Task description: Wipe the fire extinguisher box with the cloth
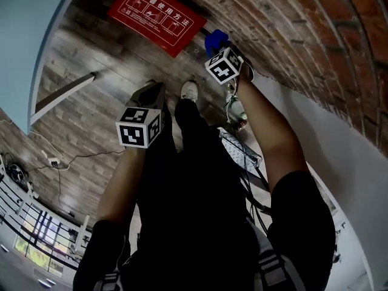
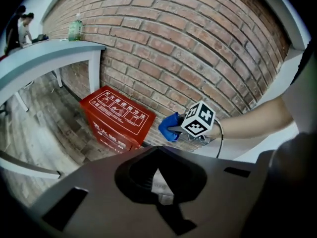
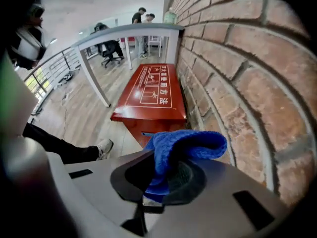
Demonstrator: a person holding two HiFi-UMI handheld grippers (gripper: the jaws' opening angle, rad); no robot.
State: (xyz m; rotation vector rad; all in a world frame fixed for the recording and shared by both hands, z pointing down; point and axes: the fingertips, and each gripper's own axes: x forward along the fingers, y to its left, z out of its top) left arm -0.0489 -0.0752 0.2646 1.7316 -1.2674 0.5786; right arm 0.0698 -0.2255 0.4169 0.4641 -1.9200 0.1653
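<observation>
The left gripper (image 2: 158, 182) is held low in front of the legs, its jaws drawn together with nothing seen between them. The right gripper (image 3: 157, 185) is raised further forward beside the brick wall (image 3: 237, 73), and its jaws are clamped on a blue cloth (image 3: 188, 145), which is bunched and folded over above them. The cloth is kept in the air, apart from the box. A white shoe (image 1: 190, 91) is seen on the wooden floor (image 1: 91, 108) below. Further on, the red fire extinguisher box (image 3: 148, 90) is stood on the floor against the wall, beside a white table (image 3: 124, 33). A bottle (image 2: 75, 29) is set on the table.
</observation>
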